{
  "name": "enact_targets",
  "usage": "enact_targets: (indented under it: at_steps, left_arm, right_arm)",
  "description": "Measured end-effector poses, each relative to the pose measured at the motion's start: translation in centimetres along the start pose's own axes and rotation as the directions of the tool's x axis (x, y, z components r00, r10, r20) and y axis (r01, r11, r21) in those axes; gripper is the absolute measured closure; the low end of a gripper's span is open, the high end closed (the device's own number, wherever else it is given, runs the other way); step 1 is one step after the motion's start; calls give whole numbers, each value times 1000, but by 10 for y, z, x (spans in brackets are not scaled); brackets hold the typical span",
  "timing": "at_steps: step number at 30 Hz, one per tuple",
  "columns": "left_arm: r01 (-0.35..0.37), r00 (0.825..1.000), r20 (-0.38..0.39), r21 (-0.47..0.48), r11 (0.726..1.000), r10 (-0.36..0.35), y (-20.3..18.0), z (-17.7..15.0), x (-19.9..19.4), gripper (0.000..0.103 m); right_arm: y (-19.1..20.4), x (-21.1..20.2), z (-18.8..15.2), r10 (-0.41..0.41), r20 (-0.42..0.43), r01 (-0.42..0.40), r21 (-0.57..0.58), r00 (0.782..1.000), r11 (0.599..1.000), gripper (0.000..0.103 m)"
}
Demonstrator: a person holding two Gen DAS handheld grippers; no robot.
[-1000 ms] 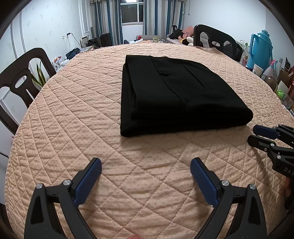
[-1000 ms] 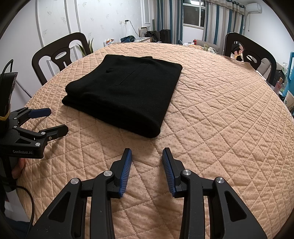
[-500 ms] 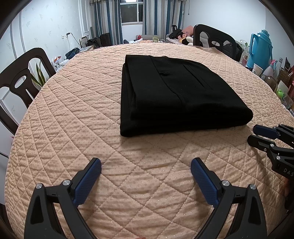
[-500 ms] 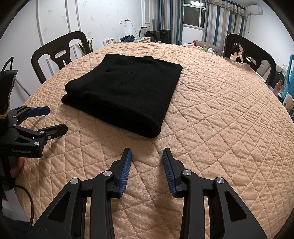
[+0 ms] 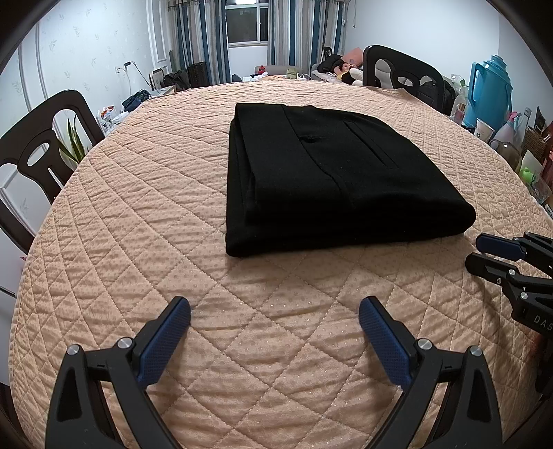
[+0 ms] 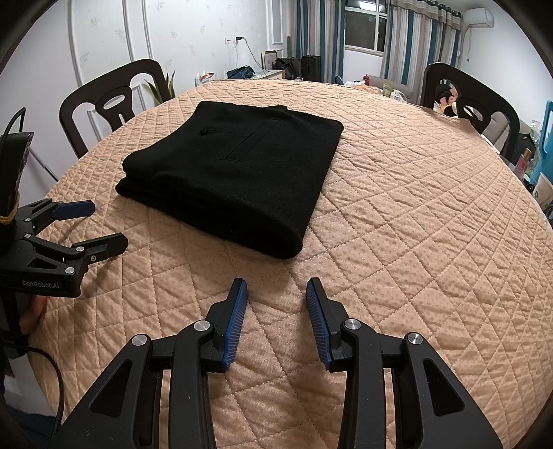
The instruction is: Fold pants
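Black pants (image 5: pixel 331 176) lie folded into a neat thick rectangle on the round table's peach quilted cover (image 5: pixel 138 214); they also show in the right wrist view (image 6: pixel 235 176). My left gripper (image 5: pixel 274 311) is open wide and empty, hovering over the cover short of the pants' near edge. My right gripper (image 6: pixel 276 293) is open and empty, just short of the pants' near corner. Each gripper shows in the other's view: the right one (image 5: pixel 484 252) at the right edge, the left one (image 6: pixel 100 224) at the left edge.
Dark wooden chairs stand around the table (image 5: pixel 38 148) (image 5: pixel 401 72) (image 6: pixel 114 100) (image 6: pixel 473 103). A blue thermos jug (image 5: pixel 490 93), cups and bottles sit beyond the right rim. A window with striped curtains (image 5: pixel 245 31) is at the back.
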State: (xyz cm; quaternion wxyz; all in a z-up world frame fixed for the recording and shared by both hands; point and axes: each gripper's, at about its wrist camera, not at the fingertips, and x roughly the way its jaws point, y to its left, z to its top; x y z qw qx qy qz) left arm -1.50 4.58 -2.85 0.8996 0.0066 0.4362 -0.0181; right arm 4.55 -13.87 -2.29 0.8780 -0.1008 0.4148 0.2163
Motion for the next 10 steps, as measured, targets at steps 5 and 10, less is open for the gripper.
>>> enact_targets:
  at_steps: [5, 10]
  left_arm:
    - [0, 1000, 1, 0, 1000, 0, 0, 0, 0, 3]
    - [1, 1000, 1, -1, 1000, -1, -1, 0, 0, 3]
  right_arm:
    - [0, 0, 0, 0, 0, 0, 0, 1000, 1000, 66]
    - [0, 0, 0, 0, 0, 0, 0, 1000, 1000, 66]
